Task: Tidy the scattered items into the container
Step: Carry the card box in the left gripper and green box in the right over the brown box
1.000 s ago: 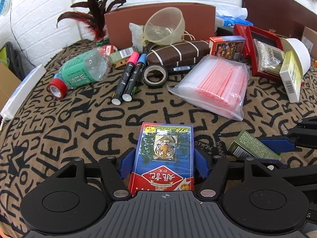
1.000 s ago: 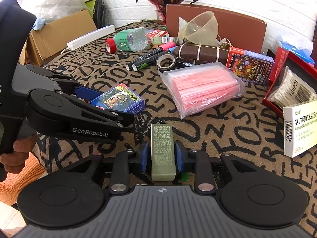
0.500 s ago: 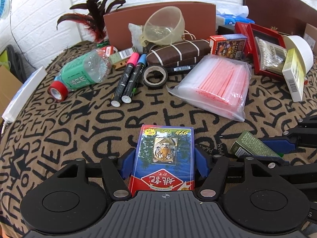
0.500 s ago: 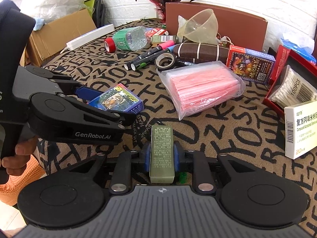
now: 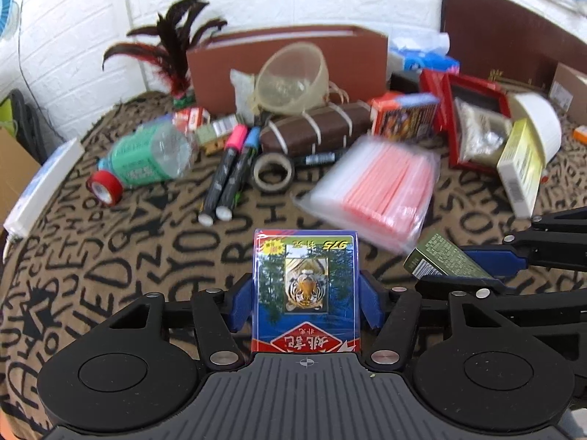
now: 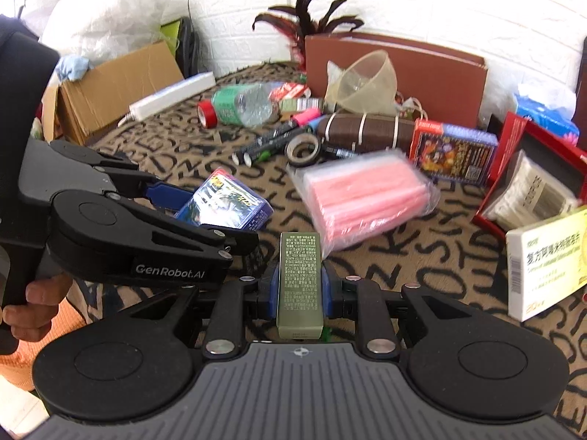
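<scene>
My left gripper is shut on a blue card box with a tiger picture, held above the patterned cloth; the box also shows in the right wrist view. My right gripper is shut on a slim olive-green box, which also shows at the right of the left wrist view. A red open box, holding a pack of cotton swabs, lies at the far right. Scattered on the cloth are a pink bag of masks, two markers, a tape roll and a plastic bottle.
A brown case, a clear bowl, a colourful card box, a white medicine box and a white bowl lie further back. A brown folder stands against the wall. A cardboard box sits left.
Both grippers have lifted and moved forward with their boxes; the view has tilted and the far items appear blurred from the motion.
</scene>
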### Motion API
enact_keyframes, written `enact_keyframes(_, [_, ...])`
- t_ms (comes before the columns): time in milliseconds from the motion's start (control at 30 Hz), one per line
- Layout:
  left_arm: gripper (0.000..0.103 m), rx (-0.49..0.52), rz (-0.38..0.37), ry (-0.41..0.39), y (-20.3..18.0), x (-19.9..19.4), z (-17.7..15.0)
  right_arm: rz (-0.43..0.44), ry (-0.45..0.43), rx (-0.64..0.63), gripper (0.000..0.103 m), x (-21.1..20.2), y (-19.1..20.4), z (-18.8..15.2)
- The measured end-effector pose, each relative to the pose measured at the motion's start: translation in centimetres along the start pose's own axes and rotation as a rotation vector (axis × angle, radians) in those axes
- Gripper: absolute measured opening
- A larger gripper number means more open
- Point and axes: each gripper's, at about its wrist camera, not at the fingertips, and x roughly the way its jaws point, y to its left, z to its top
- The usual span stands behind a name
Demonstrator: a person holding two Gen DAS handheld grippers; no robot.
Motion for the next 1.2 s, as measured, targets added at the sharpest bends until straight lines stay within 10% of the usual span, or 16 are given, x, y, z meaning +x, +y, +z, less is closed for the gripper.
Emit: enact_keyframes(1200, [0.061,-0.079,-0.054,-0.193,1.8,3.6,22.9,-0.083,-0.289,0.006,0.026,1.5,-11.3,19.1])
